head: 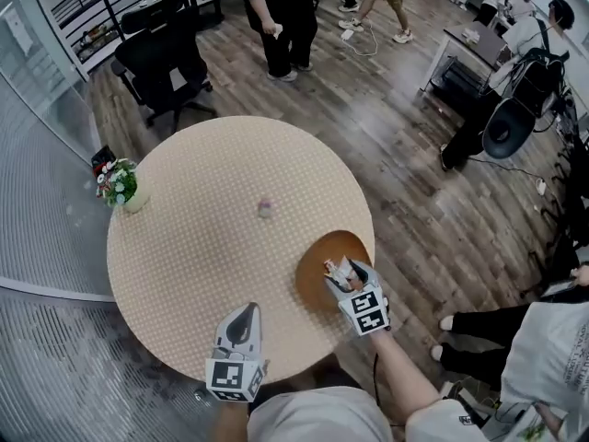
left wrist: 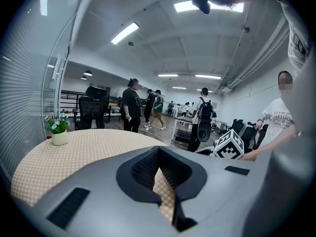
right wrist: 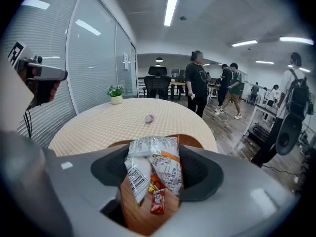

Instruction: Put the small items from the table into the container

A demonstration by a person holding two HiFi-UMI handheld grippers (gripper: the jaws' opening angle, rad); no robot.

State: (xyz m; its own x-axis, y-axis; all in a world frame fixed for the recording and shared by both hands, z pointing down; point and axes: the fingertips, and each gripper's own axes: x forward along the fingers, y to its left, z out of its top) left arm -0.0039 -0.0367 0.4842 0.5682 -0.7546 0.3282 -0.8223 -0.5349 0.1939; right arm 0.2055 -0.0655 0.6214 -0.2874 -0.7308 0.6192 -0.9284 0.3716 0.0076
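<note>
Head view: right gripper [head: 342, 273] holds perhaps two packets [head: 335, 267].

Bright, even office light. Ceiling strip lights [left wrist: 124, 32] blow out to white glare in both gripper views. Glass partition [right wrist: 98, 68] carries pale reflected streaks. Round table [head: 184, 247] lit flat, shadows soft and faint. Gripper views heavily fisheye: corners black, window blinds [left wrist: 22, 88] bowed. Near foreground soft in left gripper view. Snack packets [right wrist: 160, 164] fairly sharp in right gripper view. Head view curves at its edges.

Potted flowers [head: 118, 184], black office chair [head: 166, 58], standing person [head: 281, 21], wood floor [head: 414, 173]
</note>
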